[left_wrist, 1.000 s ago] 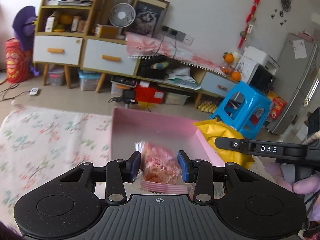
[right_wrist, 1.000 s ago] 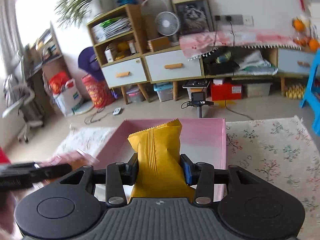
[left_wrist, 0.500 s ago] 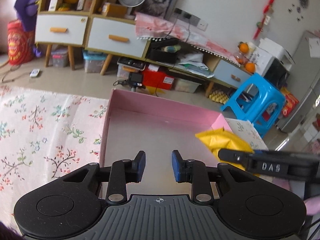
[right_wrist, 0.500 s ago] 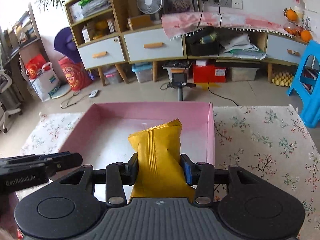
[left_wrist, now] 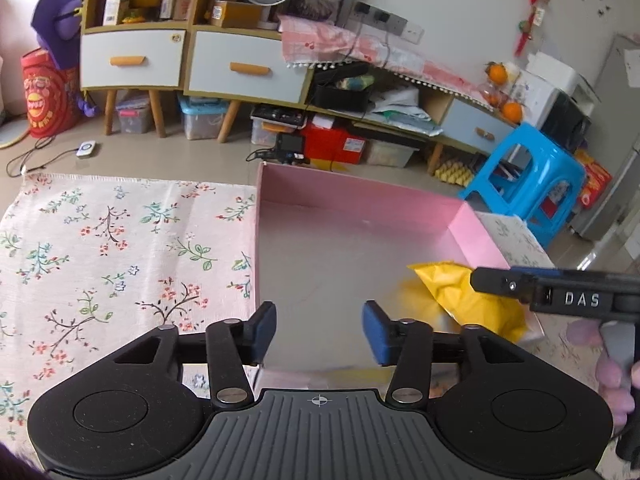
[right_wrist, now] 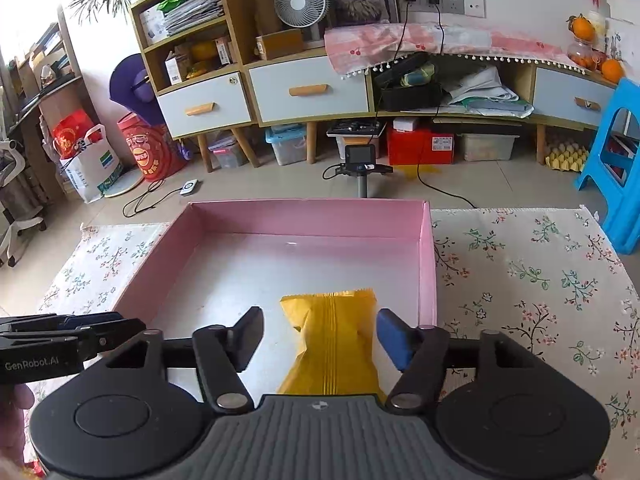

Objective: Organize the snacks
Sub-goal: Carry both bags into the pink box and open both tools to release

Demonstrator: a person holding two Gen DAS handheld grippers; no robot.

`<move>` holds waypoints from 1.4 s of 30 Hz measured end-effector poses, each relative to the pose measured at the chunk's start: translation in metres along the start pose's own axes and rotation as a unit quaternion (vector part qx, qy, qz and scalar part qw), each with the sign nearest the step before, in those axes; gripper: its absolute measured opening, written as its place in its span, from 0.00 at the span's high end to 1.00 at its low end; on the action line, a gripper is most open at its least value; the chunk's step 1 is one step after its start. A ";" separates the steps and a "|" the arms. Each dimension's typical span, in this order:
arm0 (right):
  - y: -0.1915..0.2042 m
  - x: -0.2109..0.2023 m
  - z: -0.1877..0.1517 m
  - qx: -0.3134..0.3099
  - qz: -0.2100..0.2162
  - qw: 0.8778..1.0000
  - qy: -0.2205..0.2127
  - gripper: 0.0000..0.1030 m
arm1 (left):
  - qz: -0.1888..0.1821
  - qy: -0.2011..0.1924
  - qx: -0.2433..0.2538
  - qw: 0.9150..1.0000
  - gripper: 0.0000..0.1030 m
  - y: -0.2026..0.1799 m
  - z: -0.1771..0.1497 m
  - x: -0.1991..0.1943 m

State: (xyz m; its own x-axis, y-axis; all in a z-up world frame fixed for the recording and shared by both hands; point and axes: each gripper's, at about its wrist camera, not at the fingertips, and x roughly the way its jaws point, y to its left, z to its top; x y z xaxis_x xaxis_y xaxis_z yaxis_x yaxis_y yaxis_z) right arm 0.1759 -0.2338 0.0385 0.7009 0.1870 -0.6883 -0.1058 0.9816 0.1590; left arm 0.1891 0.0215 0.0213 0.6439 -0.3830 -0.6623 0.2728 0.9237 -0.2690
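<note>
Floral cloth (right_wrist: pixel 532 276) covers the tabletop under a pink box (right_wrist: pixel 427 256). Inside, by its right wall, lies a yellow bag (right_wrist: pixel 334 344) — between the right claw's (right_wrist: pixel 320 336) wide-open jaws, unheld. Left claw (left_wrist: pixel 319 332) — open, empty.

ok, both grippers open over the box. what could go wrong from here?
1. The yellow bag lies between the right gripper's open fingers; pulling back could drag it.
2. It sits near the pink box's right wall and may catch there.
3. The left gripper is close; they could collide.
</note>
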 end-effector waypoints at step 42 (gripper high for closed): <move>-0.008 -0.059 -0.040 -0.004 0.053 0.998 -0.035 0.19 | 0.094 0.006 0.004 0.996 0.71 -0.062 0.031 0.004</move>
State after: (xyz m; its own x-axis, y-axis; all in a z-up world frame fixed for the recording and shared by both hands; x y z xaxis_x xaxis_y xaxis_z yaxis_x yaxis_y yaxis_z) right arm 0.1075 -0.2515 0.0493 0.7328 0.2871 -0.6169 -0.1878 0.9567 0.2222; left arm 0.1973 -0.0380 0.0573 0.6762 -0.2029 -0.7082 0.1535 0.9790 -0.1340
